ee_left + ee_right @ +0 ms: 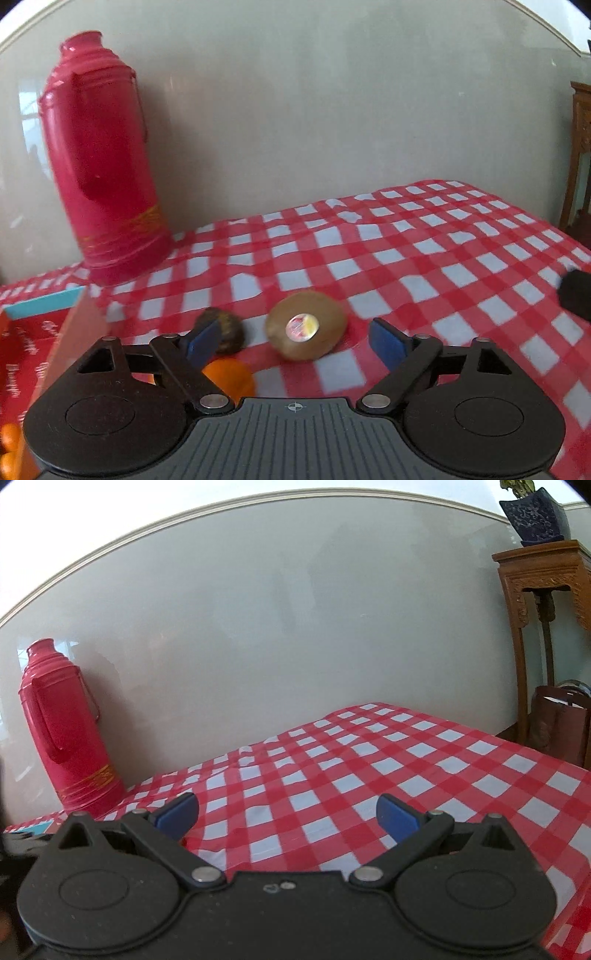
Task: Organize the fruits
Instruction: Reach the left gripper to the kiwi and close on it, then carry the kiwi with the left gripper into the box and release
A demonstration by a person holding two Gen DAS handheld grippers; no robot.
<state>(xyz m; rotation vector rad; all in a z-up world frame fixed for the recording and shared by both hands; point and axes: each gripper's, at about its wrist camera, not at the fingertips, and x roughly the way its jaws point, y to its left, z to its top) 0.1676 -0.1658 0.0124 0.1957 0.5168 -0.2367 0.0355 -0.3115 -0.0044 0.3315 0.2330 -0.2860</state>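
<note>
In the left wrist view a brown kiwi (306,325) with a round sticker lies on the checked cloth between the blue pads of my left gripper (295,341). The pads stand apart from it on both sides, so the gripper is open. A darker brown fruit (231,332) sits partly behind the left pad, and an orange (231,378) lies just below it. My right gripper (288,814) is open over bare cloth with nothing between its fingers.
A tall red thermos (101,158) stands at the back left against the grey wall. A red box (33,332) with small oranges inside sits at the left edge. A black object (576,293) pokes in at the right. A wooden stand (543,602) rises beyond the table's right side.
</note>
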